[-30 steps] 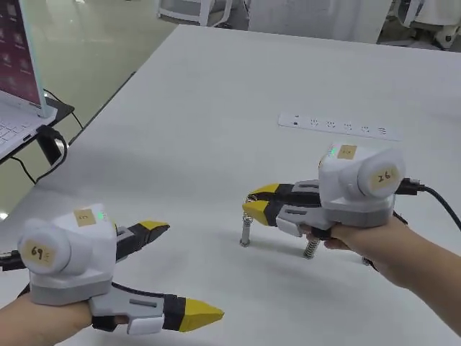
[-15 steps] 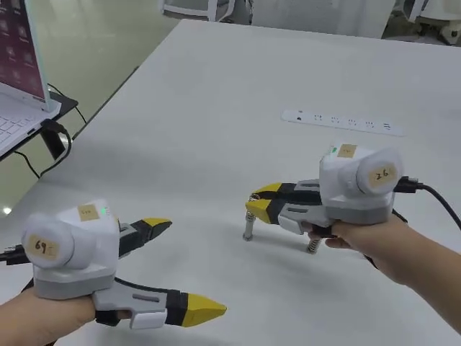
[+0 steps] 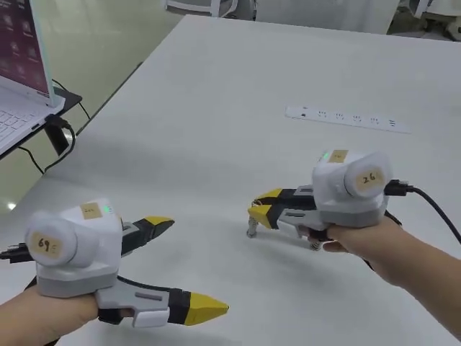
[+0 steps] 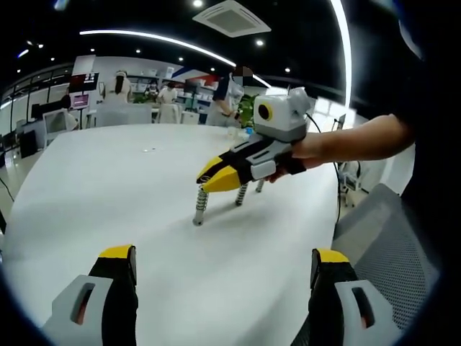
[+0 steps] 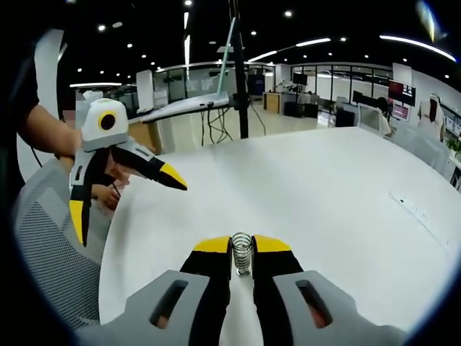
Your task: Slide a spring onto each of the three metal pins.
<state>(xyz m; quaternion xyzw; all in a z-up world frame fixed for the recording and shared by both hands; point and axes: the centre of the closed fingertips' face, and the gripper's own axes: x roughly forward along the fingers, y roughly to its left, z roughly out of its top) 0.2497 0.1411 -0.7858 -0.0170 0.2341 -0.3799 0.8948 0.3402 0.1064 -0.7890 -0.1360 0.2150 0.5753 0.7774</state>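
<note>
My right gripper (image 3: 259, 210) is shut on a small metal spring (image 5: 242, 254), held low over an upright metal pin (image 3: 251, 229) on the white table (image 3: 216, 108). A second pin with a spring (image 3: 313, 245) around it stands just under the right hand. In the left gripper view, the front pin wears a spring (image 4: 199, 208) below the right gripper (image 4: 218, 176), and two more pins (image 4: 242, 194) stand behind it. My left gripper (image 3: 196, 265) is open and holds nothing, near the table's front left edge, well apart from the pins.
A white power strip (image 3: 348, 119) lies farther back on the table. A laptop (image 3: 18, 79) stands on a side stand at the left, with cables (image 3: 57, 140) below it. A black cable (image 3: 428, 210) trails from the right gripper.
The right gripper has moved down along the front pin with the spring, so less of the pin shows below its tips. The left gripper has stayed open and in place.
</note>
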